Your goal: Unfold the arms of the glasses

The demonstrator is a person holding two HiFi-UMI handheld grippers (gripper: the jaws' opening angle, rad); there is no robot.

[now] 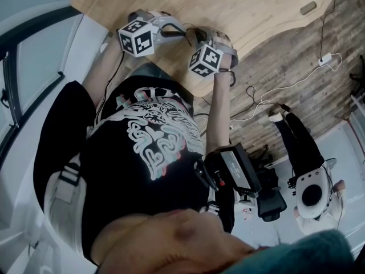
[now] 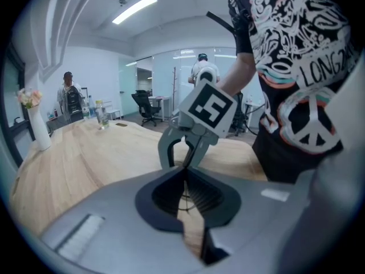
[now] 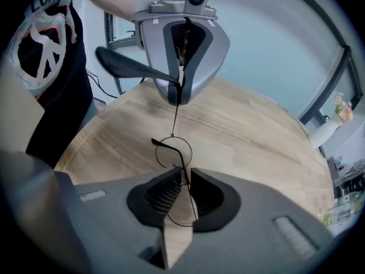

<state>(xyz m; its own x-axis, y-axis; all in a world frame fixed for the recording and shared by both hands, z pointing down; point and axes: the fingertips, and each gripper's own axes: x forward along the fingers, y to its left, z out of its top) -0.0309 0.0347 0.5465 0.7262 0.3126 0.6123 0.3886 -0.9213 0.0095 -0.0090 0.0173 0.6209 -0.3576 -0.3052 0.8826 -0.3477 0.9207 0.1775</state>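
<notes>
Thin black wire glasses (image 3: 173,151) with round lenses hang between my two grippers above the wooden table (image 3: 245,130). In the right gripper view my right gripper (image 3: 183,176) is shut on the frame at one lens rim. One arm runs straight out from the frame to my left gripper (image 3: 178,99), which is shut on its tip. The other arm (image 3: 162,145) sticks out to the left. In the left gripper view the left gripper (image 2: 183,173) pinches that thin wire, facing the right gripper (image 2: 185,161). The head view shows both marker cubes (image 1: 137,37) (image 1: 206,60) over the table's near edge.
A white vase with flowers (image 2: 35,124) and a drinking glass (image 2: 101,117) stand at the table's far side. A small dark object (image 1: 308,8) lies on the table. A person (image 2: 69,99) stands behind the table. A white cable (image 1: 296,79) runs over the floor.
</notes>
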